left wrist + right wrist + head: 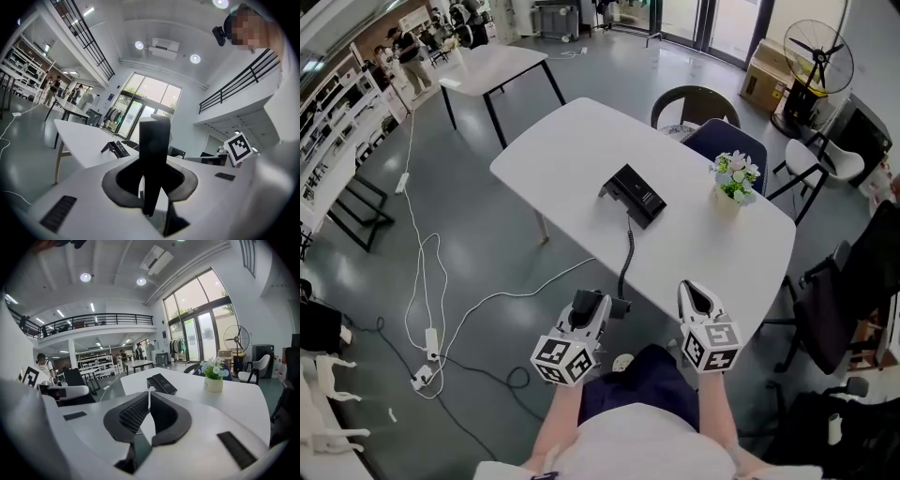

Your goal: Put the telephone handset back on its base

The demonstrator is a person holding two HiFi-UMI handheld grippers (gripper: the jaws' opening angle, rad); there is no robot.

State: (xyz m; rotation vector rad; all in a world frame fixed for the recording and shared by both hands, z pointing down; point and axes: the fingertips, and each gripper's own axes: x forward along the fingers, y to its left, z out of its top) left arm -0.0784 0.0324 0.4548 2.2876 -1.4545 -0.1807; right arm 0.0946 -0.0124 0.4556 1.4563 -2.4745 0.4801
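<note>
The black telephone base (635, 195) lies mid-table on the white table (572, 141), and shows far off in the left gripper view (116, 149) and the right gripper view (161, 383). A black coiled cord (627, 253) runs from it off the near edge to the black handset (617, 307). My left gripper (592, 302) is shut on the handset (154, 159), which stands upright between the jaws (152, 174), short of the table's near edge. My right gripper (698, 298) hovers just right of it, jaws shut and empty (149, 392).
A white pot of flowers (735, 180) stands at the table's right end, also in the right gripper view (214, 376). Chairs (727, 141) sit behind the table, and a dark chair (844, 300) is to the right. White cables (427, 281) trail over the floor at left. A fan (818, 56) stands far right.
</note>
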